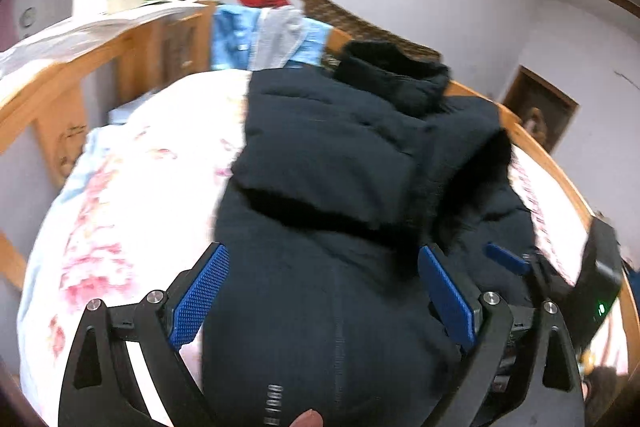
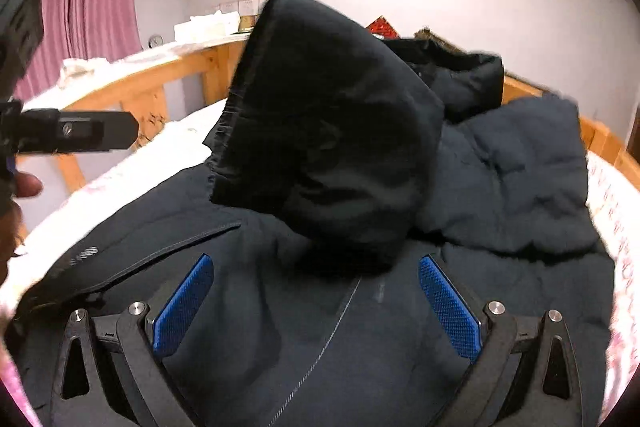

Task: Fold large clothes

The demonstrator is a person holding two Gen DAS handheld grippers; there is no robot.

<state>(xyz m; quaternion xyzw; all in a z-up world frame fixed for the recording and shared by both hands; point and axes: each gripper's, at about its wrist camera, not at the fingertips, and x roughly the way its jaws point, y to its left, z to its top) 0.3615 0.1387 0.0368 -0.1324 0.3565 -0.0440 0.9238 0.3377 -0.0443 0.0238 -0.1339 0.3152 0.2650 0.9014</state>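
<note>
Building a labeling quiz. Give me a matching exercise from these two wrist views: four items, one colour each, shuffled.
Items:
1. padded jacket
2. curtain
3. bed frame
4. pads of the right hand-held gripper

Colours:
A. pink
B. blue
C. dark navy
D. light wood

Pairs: 1-C, 2-A, 3-D, 4-B
</note>
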